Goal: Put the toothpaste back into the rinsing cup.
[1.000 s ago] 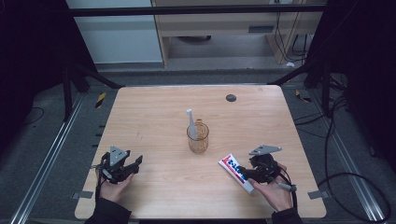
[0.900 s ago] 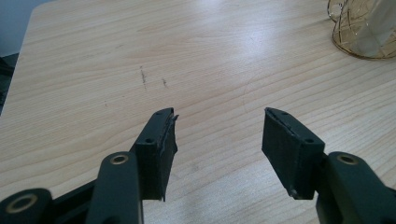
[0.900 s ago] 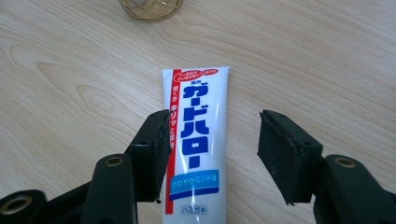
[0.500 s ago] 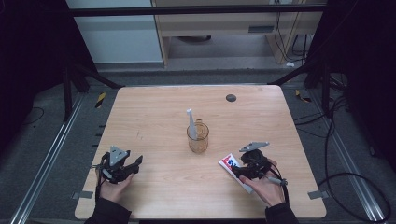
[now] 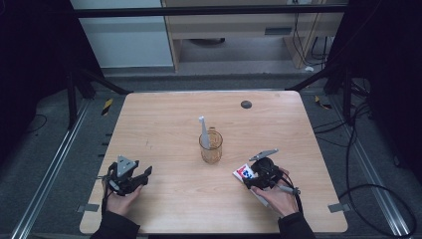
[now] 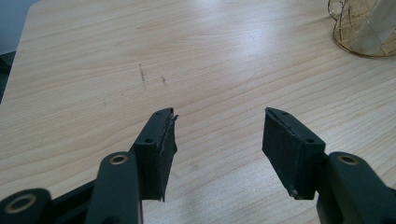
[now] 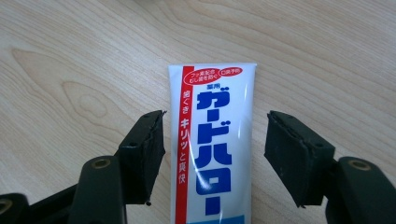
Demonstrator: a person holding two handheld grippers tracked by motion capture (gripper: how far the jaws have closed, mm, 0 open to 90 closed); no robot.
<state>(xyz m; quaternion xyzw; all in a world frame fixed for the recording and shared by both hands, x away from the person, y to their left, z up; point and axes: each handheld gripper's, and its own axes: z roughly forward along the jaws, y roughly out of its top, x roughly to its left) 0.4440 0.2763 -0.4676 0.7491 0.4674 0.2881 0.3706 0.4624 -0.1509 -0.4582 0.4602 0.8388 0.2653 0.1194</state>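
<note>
both jaws of the right gripper (image 7: 212,154) have just been opening and straddle the toothpaste tube (image 7: 215,149) unclamped; closing off-centre could skid it.

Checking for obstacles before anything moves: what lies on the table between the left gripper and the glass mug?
Nothing: in the high view, bare wooden table runs from the left gripper to the glass mug. The left gripper view shows the same bare stretch.
</note>
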